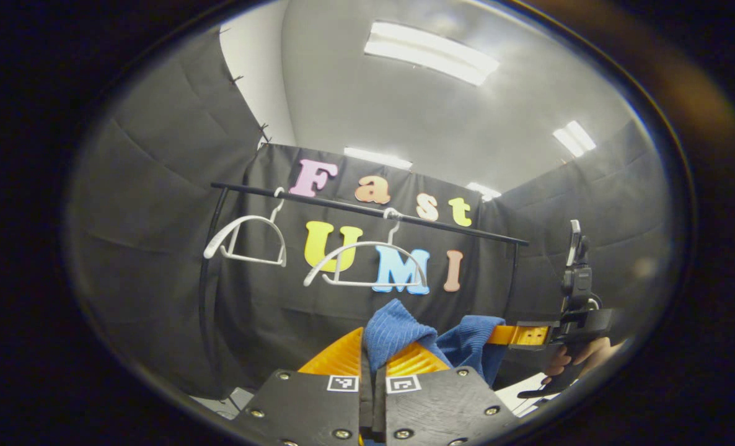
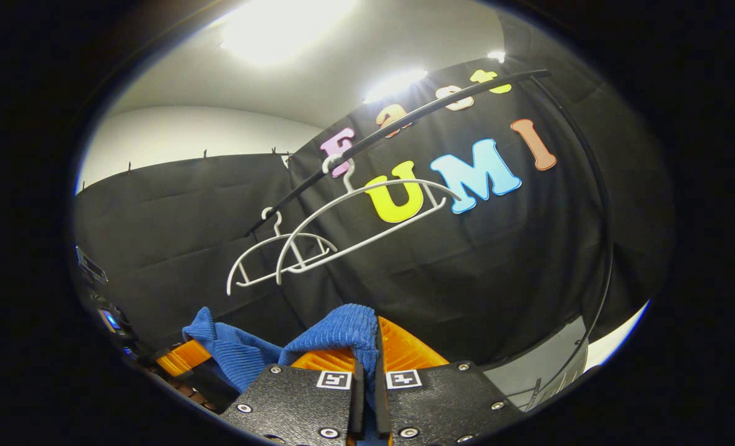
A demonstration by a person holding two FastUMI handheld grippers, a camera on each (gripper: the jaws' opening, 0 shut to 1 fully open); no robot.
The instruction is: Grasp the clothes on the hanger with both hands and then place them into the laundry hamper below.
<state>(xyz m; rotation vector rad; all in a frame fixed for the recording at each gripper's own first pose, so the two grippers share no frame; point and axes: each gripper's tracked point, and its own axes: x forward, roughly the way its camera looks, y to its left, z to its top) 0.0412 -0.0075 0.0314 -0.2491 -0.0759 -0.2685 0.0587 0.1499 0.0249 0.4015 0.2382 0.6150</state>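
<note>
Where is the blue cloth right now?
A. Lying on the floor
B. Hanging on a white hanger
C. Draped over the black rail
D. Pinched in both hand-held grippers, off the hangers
D: the blue cloth is squeezed between the fingers of the left hand-held gripper and the right hand-held gripper, while both white hangers hang bare on the black rail.
</note>
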